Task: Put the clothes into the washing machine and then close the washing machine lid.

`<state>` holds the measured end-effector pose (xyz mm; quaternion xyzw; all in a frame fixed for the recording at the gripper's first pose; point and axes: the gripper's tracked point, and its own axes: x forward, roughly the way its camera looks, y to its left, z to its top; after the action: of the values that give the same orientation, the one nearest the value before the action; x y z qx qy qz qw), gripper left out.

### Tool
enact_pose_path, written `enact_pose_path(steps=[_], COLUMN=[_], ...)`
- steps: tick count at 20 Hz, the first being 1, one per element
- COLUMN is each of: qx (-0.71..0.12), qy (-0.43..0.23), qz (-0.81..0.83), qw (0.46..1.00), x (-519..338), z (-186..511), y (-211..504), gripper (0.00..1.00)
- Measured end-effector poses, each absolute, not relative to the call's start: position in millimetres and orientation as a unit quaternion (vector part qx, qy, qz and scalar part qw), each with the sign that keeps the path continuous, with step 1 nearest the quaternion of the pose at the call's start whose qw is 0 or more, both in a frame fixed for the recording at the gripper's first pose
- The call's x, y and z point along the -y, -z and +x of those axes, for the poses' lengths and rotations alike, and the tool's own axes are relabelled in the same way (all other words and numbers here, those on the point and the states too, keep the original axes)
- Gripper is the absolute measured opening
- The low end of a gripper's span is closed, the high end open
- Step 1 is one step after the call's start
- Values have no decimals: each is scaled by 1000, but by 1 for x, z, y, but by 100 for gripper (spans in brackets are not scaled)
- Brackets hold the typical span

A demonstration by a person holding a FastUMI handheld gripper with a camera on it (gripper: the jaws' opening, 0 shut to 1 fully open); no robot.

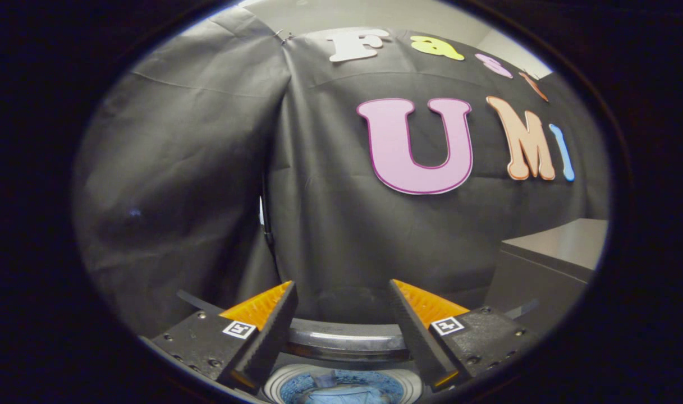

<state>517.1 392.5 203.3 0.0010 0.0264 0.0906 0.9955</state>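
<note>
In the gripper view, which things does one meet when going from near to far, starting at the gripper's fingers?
Gripper, fingers open with nothing between them → blue clothes in the washing machine drum, below the fingers → the machine's dark rim → black cloth wall. A grey cabinet stands off to the side.

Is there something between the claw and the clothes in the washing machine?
Nothing visible stands in the way. The claw is open and holds nothing. The blue clothes lie in the washing machine drum, low between the fingers. The lid stands raised behind the drum opening, beyond the clothes.
</note>
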Motion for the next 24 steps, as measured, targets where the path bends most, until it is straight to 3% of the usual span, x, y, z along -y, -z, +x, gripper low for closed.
enact_pose_path(steps=[3,13,24], qx=[-63,-63,-55], qy=[-31,-148,-125], qz=[-7,-28,-25], qw=[998,987,990], x=[-380,-449,-448], z=[507,453,394], y=[-185,-145,-131], gripper=[97,97,95])
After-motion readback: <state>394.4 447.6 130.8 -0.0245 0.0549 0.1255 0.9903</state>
